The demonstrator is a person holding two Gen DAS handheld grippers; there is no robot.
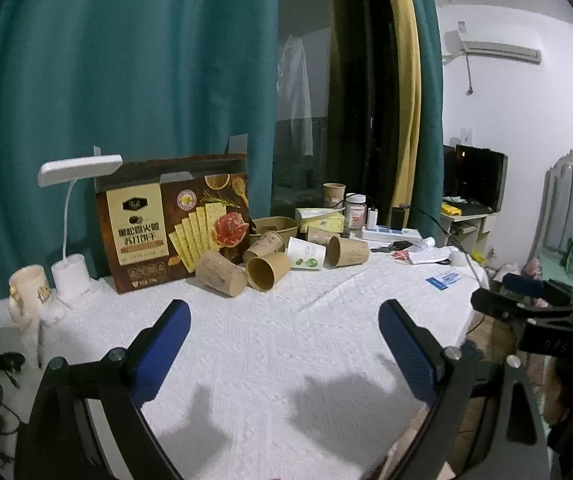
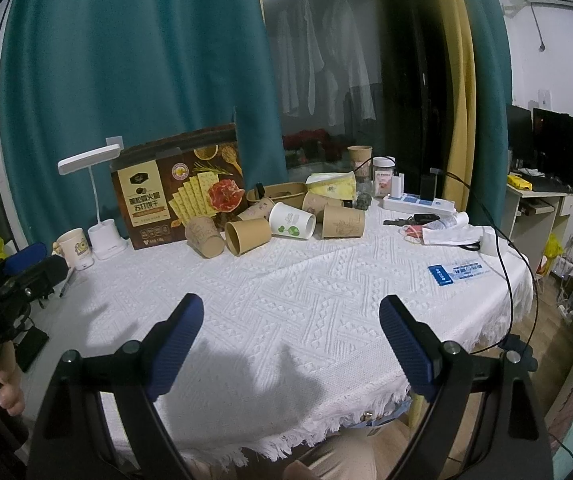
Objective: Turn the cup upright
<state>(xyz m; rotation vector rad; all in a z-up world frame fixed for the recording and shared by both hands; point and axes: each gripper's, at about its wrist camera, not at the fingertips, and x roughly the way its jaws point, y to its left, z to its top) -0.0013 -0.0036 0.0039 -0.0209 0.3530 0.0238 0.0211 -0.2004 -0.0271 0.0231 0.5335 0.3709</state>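
Landmark: the cracker box stood upright at the back of the table.
Left of the box: the desk lamp, then the mug further left.
Right of the box, in front: the paper cups lay on their sides, bunched together.
Behind the cups: the paper tray and tissue pack.
Far right of the box: the power strip.
Before the box: the left gripper and right gripper, jaws apart, over bare cloth.
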